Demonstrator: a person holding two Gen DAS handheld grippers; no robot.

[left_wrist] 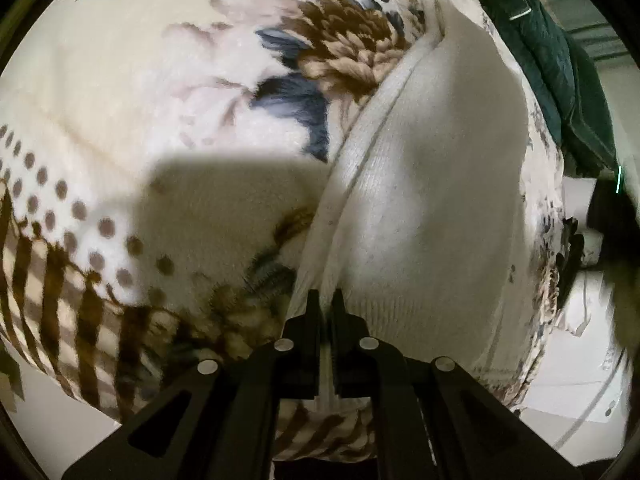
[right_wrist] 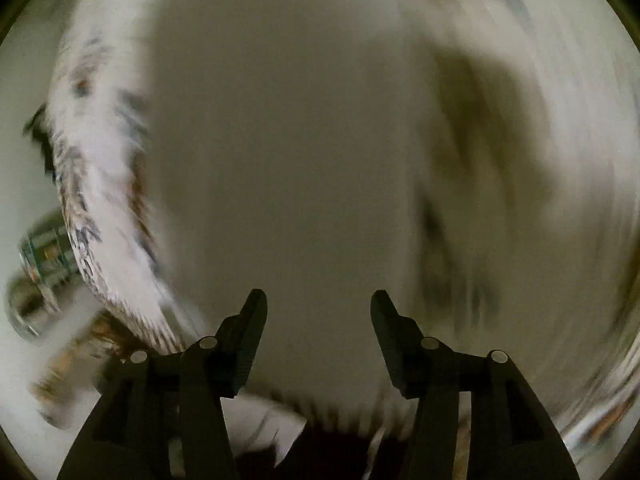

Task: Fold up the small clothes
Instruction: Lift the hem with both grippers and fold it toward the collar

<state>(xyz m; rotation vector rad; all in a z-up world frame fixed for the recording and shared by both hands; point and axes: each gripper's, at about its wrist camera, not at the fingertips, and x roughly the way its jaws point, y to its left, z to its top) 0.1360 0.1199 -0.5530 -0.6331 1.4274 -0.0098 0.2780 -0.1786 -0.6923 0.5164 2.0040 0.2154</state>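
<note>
A white knit garment (left_wrist: 432, 184) lies on a cream floral blanket (left_wrist: 160, 80), stretching from the near edge toward the far right. My left gripper (left_wrist: 327, 300) is shut on the garment's seamed left edge near its near corner. In the right wrist view my right gripper (right_wrist: 318, 304) is open and empty, close above a plain white cloth surface (right_wrist: 300, 140) in shadow. That view is motion-blurred, so I cannot tell the garment's edges there.
A dark green quilted fabric (left_wrist: 560, 68) lies at the far right beyond the blanket. The blanket's brown striped border (left_wrist: 60, 280) runs along the near left edge. A blurred shiny object (right_wrist: 40, 264) sits left of the blanket in the right wrist view.
</note>
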